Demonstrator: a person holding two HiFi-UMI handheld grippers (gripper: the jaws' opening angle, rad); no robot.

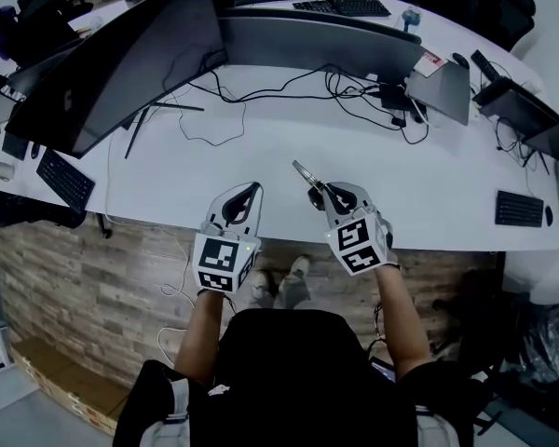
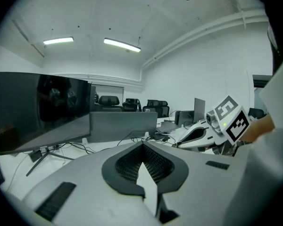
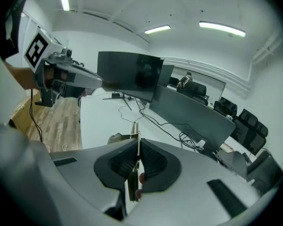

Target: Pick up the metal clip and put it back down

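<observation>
The metal clip point(image 1: 305, 171) is a thin silver piece held above the white desk point(image 1: 261, 147), near its front edge. My right gripper point(image 1: 317, 195) is shut on it, and the clip sticks out forward past the tips. In the right gripper view the clip point(image 3: 134, 128) stands on edge between the black pads point(image 3: 153, 161). My left gripper point(image 1: 254, 187) hovers just to the left at about the same height. Its tips meet in the left gripper view point(image 2: 142, 145), with nothing between them. The right gripper point(image 2: 198, 134) also shows there, off to the right.
Large dark monitors point(image 1: 121, 63) stand at the left and back of the desk. Loose black cables point(image 1: 261, 91) run across its middle. A laptop point(image 1: 443, 87) and a keyboard point(image 1: 519, 209) lie to the right, and another keyboard point(image 1: 65, 177) lies at the left. Below the desk edge is wooden floor point(image 1: 93, 287).
</observation>
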